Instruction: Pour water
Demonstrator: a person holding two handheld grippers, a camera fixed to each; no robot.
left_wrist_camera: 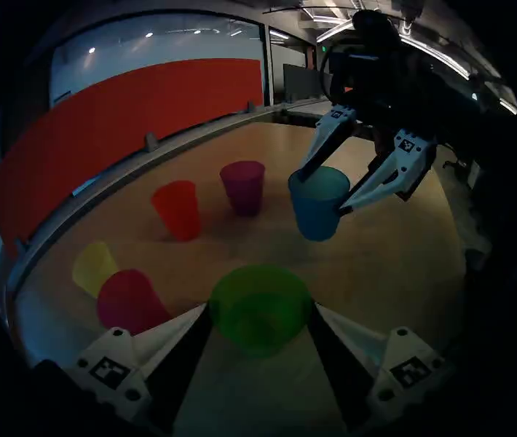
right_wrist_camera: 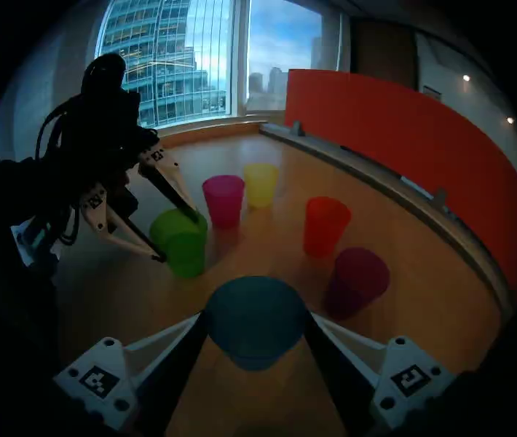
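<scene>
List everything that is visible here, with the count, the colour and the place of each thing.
table: one, light wood, under the cups
wall: one, red, along the table's edge
window: one, clear, at the table's end
red cup: one, red, on the table beside the purple cup
purple cup: one, purple, on the table
pink cup: one, pink, beside the yellow cup
yellow cup: one, yellow, near the wall
green cup: one, green, in the left tongs
blue cup: one, blue, in the right tongs
left tongs: one, white, gripping the green cup
right tongs: one, white, gripping the blue cup
</scene>
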